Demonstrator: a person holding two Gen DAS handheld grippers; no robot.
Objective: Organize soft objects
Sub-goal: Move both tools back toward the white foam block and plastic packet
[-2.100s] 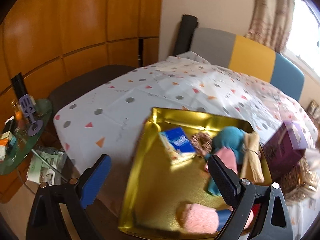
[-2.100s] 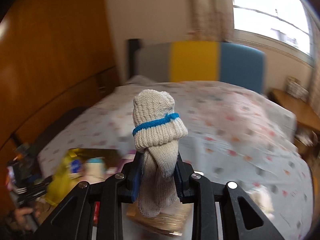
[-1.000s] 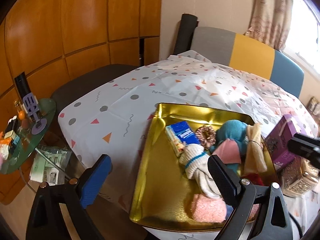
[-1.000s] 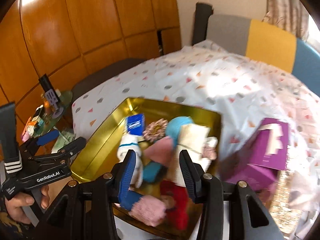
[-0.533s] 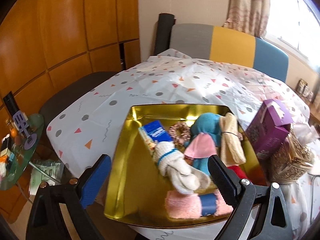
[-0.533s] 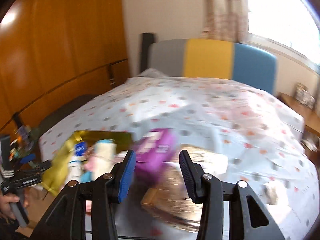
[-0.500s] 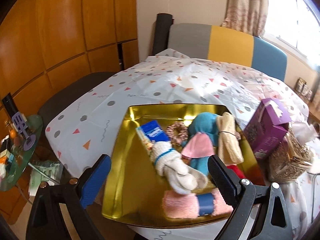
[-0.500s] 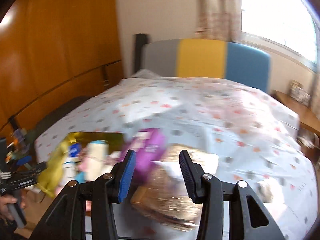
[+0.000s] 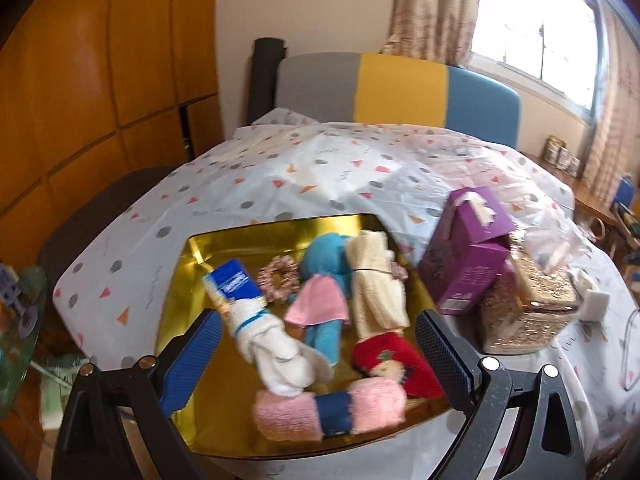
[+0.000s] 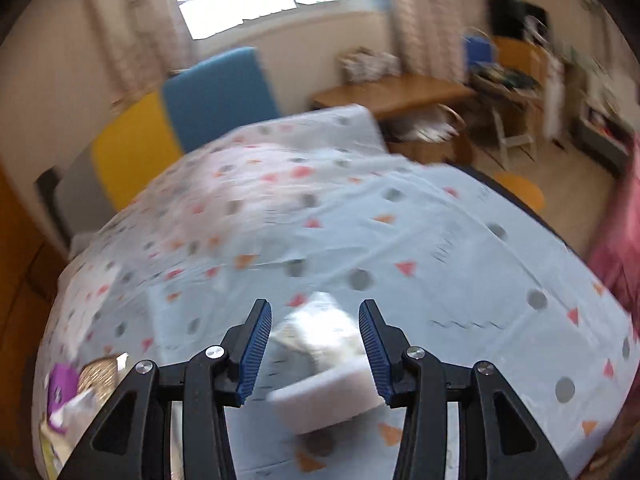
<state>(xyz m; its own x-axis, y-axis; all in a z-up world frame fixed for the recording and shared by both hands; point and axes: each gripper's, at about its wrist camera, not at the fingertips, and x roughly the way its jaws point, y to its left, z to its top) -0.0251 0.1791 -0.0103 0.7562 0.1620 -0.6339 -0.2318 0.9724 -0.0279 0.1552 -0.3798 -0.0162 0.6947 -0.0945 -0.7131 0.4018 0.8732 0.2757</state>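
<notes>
Only the left wrist view shows the gold tray (image 9: 188,280), which sits on the patterned tablecloth (image 9: 320,168) near the table's front edge. Inside it lie the soft things: a white sock with a blue band (image 9: 272,344) slanting toward the front, a pink roll with a navy band (image 9: 328,410) along the near rim, a red sock (image 9: 396,360) just behind that roll, a teal and pink bundle (image 9: 324,300) in the middle, a cream cloth tied with a band (image 9: 374,284) beside it, and a pink scrunchie (image 9: 278,278) toward the back. A blue tissue pack (image 9: 234,286) rests at the white sock's far end. Just right of the tray stand a purple box (image 9: 468,256) and a glittery gold box (image 9: 528,312), touching each other. The left gripper (image 9: 316,354) hangs over the tray's front with its fingers wide apart and nothing between them.

The right wrist view faces another way, across the tablecloth (image 10: 360,232) toward a window and a wooden desk (image 10: 396,92); the tray cannot be seen in it, and the purple box (image 10: 60,384) shows only at the lower left edge. The right gripper (image 10: 316,346) also stands spread and empty, above a blurred white block (image 10: 328,400) and a pale crumpled item (image 10: 316,328) that cannot be identified.
</notes>
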